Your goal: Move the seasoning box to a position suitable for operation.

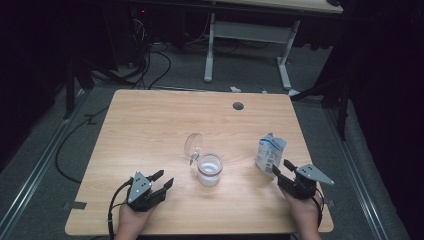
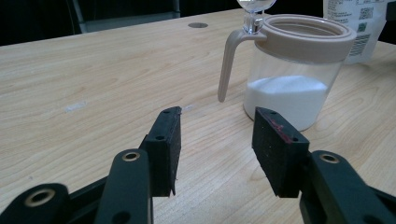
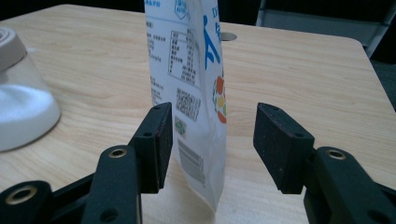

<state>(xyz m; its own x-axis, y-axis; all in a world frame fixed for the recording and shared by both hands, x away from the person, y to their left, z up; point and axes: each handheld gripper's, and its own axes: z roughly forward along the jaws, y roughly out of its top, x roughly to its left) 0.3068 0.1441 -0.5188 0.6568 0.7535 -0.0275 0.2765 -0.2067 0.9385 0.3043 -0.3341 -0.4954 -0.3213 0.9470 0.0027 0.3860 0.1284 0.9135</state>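
One jar [image 1: 209, 170], one pouch [image 1: 270, 152], two grippers [image 1: 162, 181] [image 1: 281, 168]

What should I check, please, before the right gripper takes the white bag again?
1. Right gripper open: ok, pads clear of the bag.
2. White bag upright between the jaws: ok.
3. Bag top open or sealed: cannot tell.
4. Jar lid flipped open: ok.
5. Room in the jar: ok, the white powder fills only the lower part.
6. Left gripper open and short of the jar: ok.
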